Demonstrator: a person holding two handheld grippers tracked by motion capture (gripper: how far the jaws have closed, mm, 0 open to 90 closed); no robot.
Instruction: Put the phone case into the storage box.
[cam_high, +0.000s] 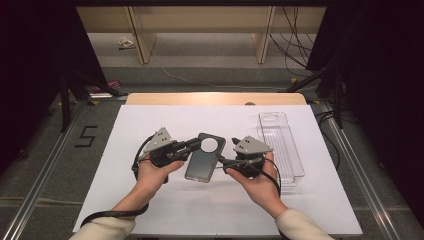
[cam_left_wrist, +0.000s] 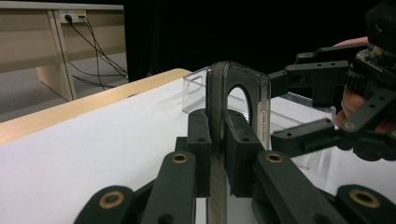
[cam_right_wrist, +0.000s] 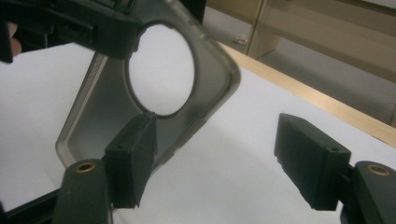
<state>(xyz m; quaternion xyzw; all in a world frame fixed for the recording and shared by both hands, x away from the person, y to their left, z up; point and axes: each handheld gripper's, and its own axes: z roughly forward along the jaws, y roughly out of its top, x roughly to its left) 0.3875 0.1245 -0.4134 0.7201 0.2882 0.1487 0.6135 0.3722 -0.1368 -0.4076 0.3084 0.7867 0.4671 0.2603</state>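
the left tool (cam_high: 192, 146) is pinching the phone case (cam_high: 205, 157), a smoky translucent shell with a large round camera opening near its far end. in the left gripper view the two black jaws are pressed onto the case's thin wall from either side, with the case (cam_left_wrist: 232, 93) rising edge-on between them. the grip sits on the case's left long edge, close to the round opening.

the right tool (cam_high: 223, 163) is spread. in the right gripper view its jaws stand wide apart with bare white tabletop between them; the left-hand one sits in front of the case (cam_right_wrist: 112, 100), just under the round opening, and i cannot tell whether it touches. the other is well clear of the case.

position of the case: above the white tabletop (cam_high: 150, 210), near its middle, between the two hands. whether its near end rests on the surface or hangs free cannot be told. its long axis runs roughly away from the person, leaning slightly to the right at the far end. a clear plastic tray (cam_high: 281, 145) lies on the tabletop to the right, apart from the case, its long axis about parallel to it.

governing relation: the case lies to the left of the right tool, with its right long edge facing that tool's open gap. judgement: the right tool is placed to close on that edge opposite the left tool's hold. a sideways approach across the case's short axis is what the next move would call for.
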